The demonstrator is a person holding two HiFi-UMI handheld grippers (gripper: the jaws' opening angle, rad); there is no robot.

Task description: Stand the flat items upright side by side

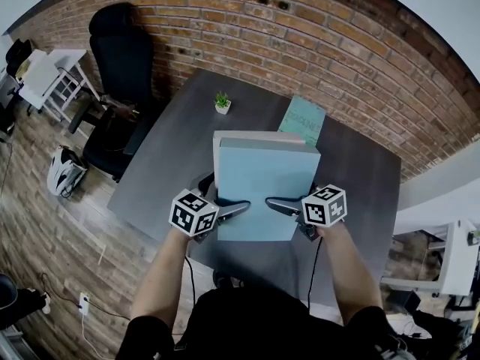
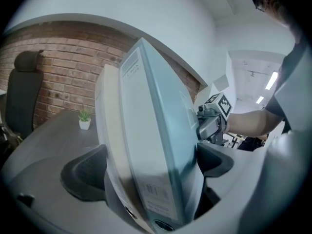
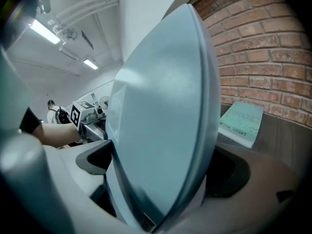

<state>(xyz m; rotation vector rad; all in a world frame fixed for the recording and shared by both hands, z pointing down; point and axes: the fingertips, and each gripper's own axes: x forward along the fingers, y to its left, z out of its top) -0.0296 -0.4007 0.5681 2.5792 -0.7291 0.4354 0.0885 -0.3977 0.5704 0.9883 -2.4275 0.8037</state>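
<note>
A person is holding a large pale blue cardboard lever-arch binder (image 1: 262,190) above a dark grey rectangular table (image 1: 161,152), with a two-jaw gripper in each hand. The left gripper (image 1: 229,210) is pinching the binder's near left corner. The right gripper (image 1: 285,205) is pinching the near right corner, both sets of jaws pressed against the covers. A paler, whitish cover is showing against the blue one, possibly a second binder clamped with it. Gripping both corners is probably keeping the broad, heavy binder from twisting while it is being set on edge. A thin teal paperback book (image 1: 304,118) is lying flat on the table near the red brick wall (image 1: 337,51), not yet stood up. A small green potted plant (image 1: 222,102) is sitting just left of it, well apart from the binder
</note>
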